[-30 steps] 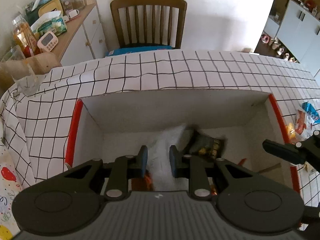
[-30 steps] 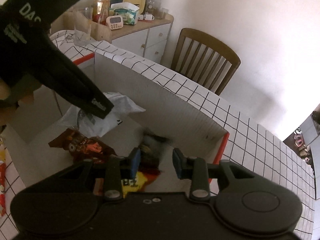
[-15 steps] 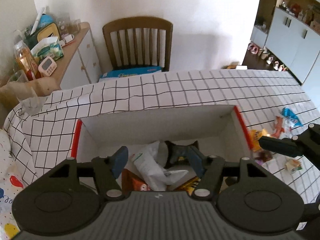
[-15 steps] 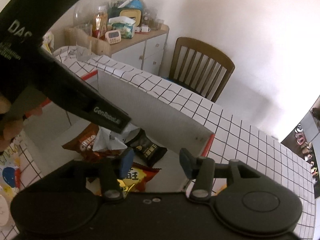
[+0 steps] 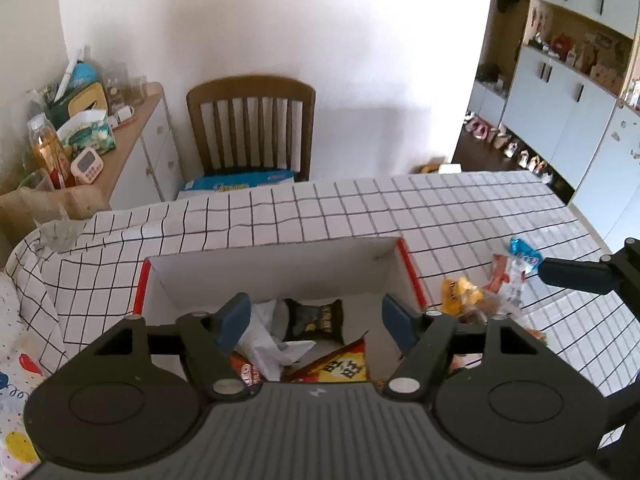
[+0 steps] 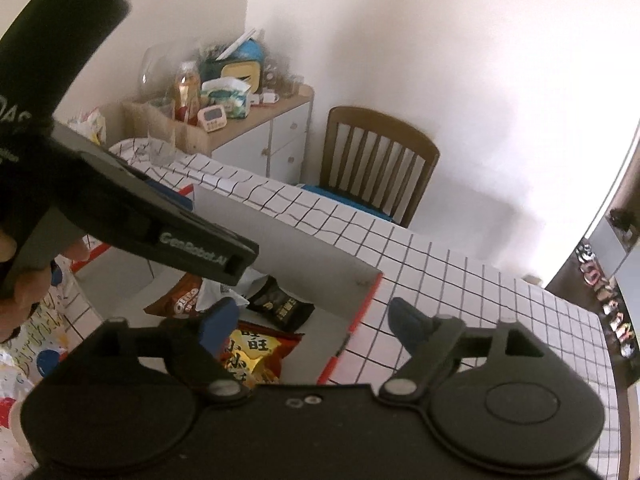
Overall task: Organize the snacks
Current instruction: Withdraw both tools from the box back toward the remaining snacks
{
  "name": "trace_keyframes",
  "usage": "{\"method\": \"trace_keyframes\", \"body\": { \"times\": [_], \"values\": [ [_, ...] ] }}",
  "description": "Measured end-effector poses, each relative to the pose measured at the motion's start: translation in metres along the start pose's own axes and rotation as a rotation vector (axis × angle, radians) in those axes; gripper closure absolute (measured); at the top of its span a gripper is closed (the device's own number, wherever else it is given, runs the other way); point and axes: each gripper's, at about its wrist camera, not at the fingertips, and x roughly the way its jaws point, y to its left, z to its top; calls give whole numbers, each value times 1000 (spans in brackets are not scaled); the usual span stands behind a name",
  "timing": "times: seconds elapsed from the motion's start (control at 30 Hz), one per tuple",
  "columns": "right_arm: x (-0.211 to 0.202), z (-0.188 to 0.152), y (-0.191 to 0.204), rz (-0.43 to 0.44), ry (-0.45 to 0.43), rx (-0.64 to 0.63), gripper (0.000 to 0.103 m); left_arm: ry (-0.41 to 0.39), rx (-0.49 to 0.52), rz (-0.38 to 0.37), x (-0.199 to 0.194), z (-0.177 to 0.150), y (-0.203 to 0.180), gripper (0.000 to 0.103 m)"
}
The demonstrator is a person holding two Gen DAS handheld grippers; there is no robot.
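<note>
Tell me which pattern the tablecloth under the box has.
The tablecloth is white with a black grid of thin lines; the left wrist view shows it best.

Your table (image 5: 460, 208), under its white black-grid cloth, carries the open white red-edged box (image 5: 276, 264) at lower centre and loose snack packets (image 5: 500, 284) just right of it.

The left gripper (image 6: 132, 216), crossing the right wrist view, is showing the white lettering "GenRobot.AI" on its side; its upper body is showing the partial letters "DAS", cut off at the frame edge; a brown packet (image 6: 182, 300) in the box (image 6: 320, 256) is showing "Orion", partly covered and not certain; a red-and-yellow bag (image 6: 256, 354) is bearing large Chinese characters, "旺旺" appearing likely; print on the black packet (image 6: 282, 306) is proving too small to read.
</note>
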Motion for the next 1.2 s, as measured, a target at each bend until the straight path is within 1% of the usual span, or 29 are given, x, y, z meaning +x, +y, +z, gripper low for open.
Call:
{"method": "trace_keyframes", "body": {
  "times": [0.07, 0.1, 0.13, 0.2, 0.3, 0.37, 0.47, 0.5, 0.6, 0.73, 0.87, 0.97, 1.03, 1.13, 1.2],
  "values": [
    [-9, -2, -5, -2, -11, 20, 13, -15, -3, -13, -8, 0, -4, 30],
    [-13, -2, -7, -5, -16, 27, 12, -23, -3, -17, -11, -1, -7, 26],
    [-18, -3, -9, -7, -25, 35, 8, -31, -3, -19, -15, -1, -9, 22],
    [-28, -4, -13, -15, -42, 50, 4, -47, -2, -23, -22, -1, -14, 20],
    [-41, -8, -19, -23, -61, 71, 2, -73, -4, -42, -30, -1, -20, 20],
    [-49, -10, -23, -33, -70, 80, 1, -94, -6, -63, -34, -1, -24, 18],
    [-59, -16, -30, -44, -81, 99, 1, -125, -1, -90, -42, -3, -31, 4],
    [-63, -18, -34, -46, -86, 107, 0, -135, 5, -98, -44, -5, -34, 2],
    [-73, -27, -47, -56, -91, 135, 0, -165, 33, -119, -48, -8, -46, 1],
    [-83, -37, -67, -71, -92, 160, 0, -195, 58, -121, -49, -13, -65, 0],
    [-88, -50, -92, -102, -86, 192, 1, -169, 38, -143, -44, -18, -80, 0],
    [-88, -60, -108, -119, -74, 212, 2, -150, 34, -146, -38, -22, -93, 0],
    [-88, -68, -117, -125, -66, 219, 2, -138, 36, -138, -33, -26, -102, 0],
    [-85, -80, -130, -124, -49, 219, 3, -123, 31, -103, -26, -32, -119, 0],
    [-82, -87, -136, -121, -34, 212, 7, -107, 22, -86, -19, -36, -128, 0]
  ]
}}
